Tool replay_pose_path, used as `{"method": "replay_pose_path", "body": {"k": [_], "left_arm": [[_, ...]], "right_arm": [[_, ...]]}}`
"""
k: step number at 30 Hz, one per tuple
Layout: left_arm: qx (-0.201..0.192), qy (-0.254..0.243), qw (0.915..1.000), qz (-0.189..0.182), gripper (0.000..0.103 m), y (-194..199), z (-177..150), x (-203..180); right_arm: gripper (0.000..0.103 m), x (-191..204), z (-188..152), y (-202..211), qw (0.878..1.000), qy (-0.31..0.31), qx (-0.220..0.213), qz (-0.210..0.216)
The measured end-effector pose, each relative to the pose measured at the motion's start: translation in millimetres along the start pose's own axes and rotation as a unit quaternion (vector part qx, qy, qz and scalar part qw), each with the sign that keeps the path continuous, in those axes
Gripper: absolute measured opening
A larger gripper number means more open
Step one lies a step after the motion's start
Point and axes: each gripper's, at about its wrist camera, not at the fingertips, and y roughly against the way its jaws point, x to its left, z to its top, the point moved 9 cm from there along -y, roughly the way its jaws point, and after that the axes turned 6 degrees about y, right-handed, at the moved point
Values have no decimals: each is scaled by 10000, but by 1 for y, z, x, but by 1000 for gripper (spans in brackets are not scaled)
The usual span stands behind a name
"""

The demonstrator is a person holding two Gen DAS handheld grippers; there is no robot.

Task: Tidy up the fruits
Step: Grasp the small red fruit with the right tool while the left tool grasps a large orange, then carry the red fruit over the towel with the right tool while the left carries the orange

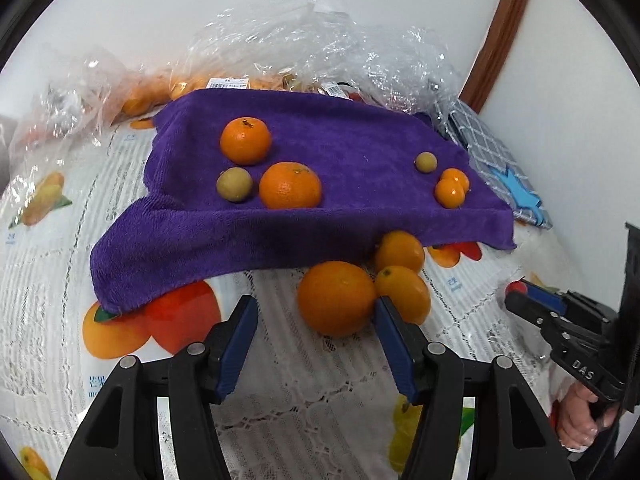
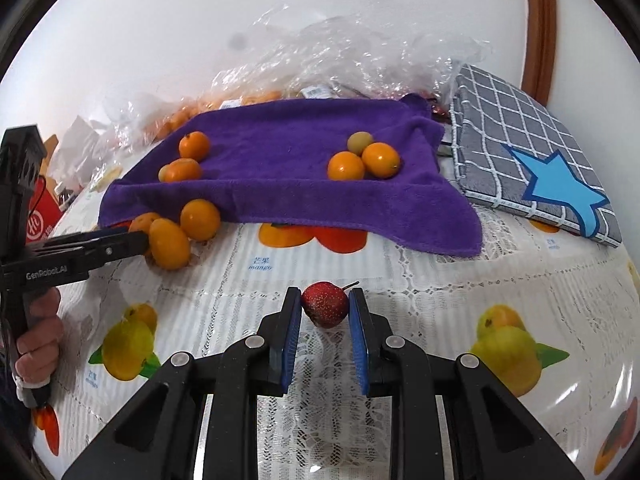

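Observation:
A purple towel lies on the table with two oranges, two small greenish fruits and two kumquats on it. In front of the towel lie an orange and two kumquats. My left gripper is open, its right fingertip touching that orange. My right gripper is shut on a small red fruit just above the tablecloth. The right gripper also shows in the left wrist view, and the left gripper in the right wrist view.
A fruit-printed lace tablecloth covers the table. Clear plastic bags with more oranges lie behind the towel. A grey checked notebook with a blue star lies at the right. A white wall stands behind.

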Motion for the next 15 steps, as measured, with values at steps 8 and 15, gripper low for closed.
{"method": "replay_pose_path", "body": {"k": [8,15], "left_arm": [[-5,24,9998,180,58,-10,7,-11],[-158,330,9991,-191,39,-3,9,-4]], "right_arm": [[24,-7,1,-3,9990,-294,-12,324],[24,-11,1,-3,9985,-474,-36,283]]}}
